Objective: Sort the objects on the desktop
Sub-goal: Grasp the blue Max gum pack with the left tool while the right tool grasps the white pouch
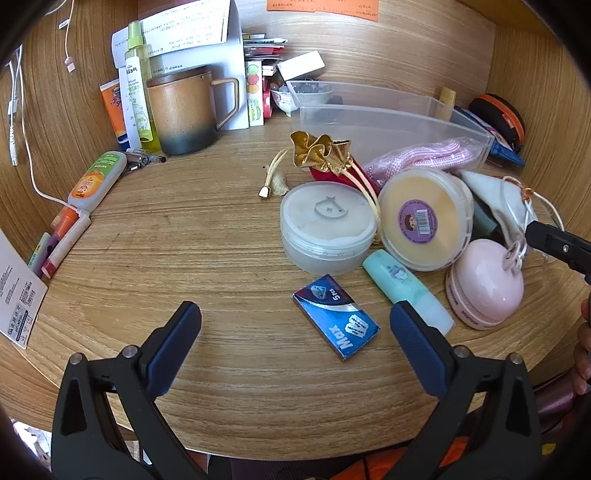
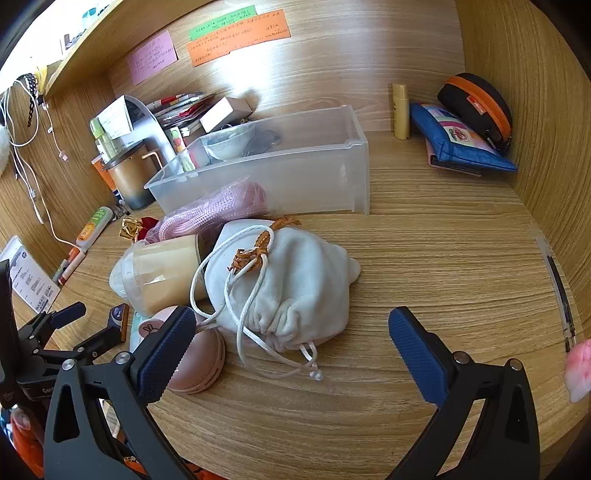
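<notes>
— What carries it all?
— A wood-grain surface (image 1: pixel 207 229).
— And lying on it?
— A blue blade box (image 1: pixel 336 316), a frosted jar (image 1: pixel 327 225), a brown mug (image 1: pixel 184 110), a clear bin (image 2: pixel 295 162), a white drawstring pouch (image 2: pixel 291 280).

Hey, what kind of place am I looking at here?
Probably a personal study desk set in a wooden alcove: sticky notes on the back wall, a ceramic mug, charging cables and a clear organizer bin.
</notes>
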A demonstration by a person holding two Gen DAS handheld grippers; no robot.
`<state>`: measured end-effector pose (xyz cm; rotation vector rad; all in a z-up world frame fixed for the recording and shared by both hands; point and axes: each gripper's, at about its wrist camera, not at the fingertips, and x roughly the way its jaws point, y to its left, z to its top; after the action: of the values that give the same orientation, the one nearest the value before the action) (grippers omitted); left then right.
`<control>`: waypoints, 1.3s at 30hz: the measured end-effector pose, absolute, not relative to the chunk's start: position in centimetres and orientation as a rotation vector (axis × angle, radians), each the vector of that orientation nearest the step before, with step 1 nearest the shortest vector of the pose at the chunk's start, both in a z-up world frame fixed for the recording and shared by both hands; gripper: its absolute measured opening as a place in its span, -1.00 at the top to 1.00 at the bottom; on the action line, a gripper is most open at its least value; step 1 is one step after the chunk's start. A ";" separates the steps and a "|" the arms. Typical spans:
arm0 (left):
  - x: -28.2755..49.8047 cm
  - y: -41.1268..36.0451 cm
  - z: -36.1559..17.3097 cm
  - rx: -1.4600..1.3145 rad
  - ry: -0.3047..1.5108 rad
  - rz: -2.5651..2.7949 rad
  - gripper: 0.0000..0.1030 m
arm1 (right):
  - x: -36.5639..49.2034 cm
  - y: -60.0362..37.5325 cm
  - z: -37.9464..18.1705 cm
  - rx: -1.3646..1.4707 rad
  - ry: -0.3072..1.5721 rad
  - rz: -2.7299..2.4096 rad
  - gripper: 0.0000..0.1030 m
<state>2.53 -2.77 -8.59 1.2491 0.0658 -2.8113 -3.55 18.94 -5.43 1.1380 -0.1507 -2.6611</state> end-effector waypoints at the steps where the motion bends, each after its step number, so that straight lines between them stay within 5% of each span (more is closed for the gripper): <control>1: 2.4 -2.8 -8.7 1.254 0.066 -2.808 -1.00 | -3.7 18.8 -5.5 1.141 -0.150 -2.659 -1.00; 11: 2.1 -3.8 -9.2 1.251 0.070 -2.783 -0.83 | -5.0 17.9 -6.1 1.145 -0.123 -2.689 -0.96; 17: 2.0 -4.2 -9.2 1.232 0.074 -2.780 -0.83 | -5.4 17.5 -6.9 1.160 -0.134 -2.636 -0.69; 24: 1.9 -4.0 -9.1 1.214 0.065 -2.792 -0.59 | -5.1 17.3 -6.9 1.134 -0.130 -2.634 -0.54; 31: 1.6 -4.0 -9.1 1.216 0.049 -2.814 -0.55 | -4.8 17.5 -6.9 1.120 -0.144 -2.630 -0.40; 39: 1.6 -3.7 -8.8 1.212 0.024 -2.844 -0.08 | -4.7 18.2 -6.9 1.113 -0.201 -2.620 -0.24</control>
<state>1.60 -3.71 -8.83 1.2121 0.0242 -2.8436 -4.73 18.15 -6.86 1.1132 -0.2006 -2.6199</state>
